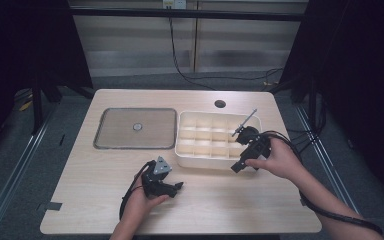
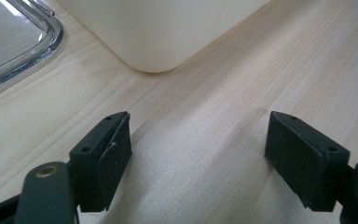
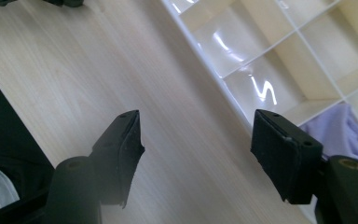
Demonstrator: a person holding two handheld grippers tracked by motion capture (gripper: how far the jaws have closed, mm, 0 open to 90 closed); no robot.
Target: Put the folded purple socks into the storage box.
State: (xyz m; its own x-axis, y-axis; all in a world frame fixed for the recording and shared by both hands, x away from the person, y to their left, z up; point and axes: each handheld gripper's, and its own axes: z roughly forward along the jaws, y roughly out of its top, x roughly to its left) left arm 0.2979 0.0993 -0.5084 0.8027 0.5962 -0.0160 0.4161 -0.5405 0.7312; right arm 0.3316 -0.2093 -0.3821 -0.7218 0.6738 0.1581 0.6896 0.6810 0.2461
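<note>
Wooden table (image 1: 105,180) under both hands: my right gripper (image 3: 198,140) hangs open, empty, at the divided box's (image 1: 190,156) near rim, lilac cloth (image 3: 338,130) in the compartment just beyond its right jaw; left gripper (image 2: 198,154) idles open; next, likely reach in.

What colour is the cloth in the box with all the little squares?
Light purple cloth, seen best in the right gripper view.
</note>
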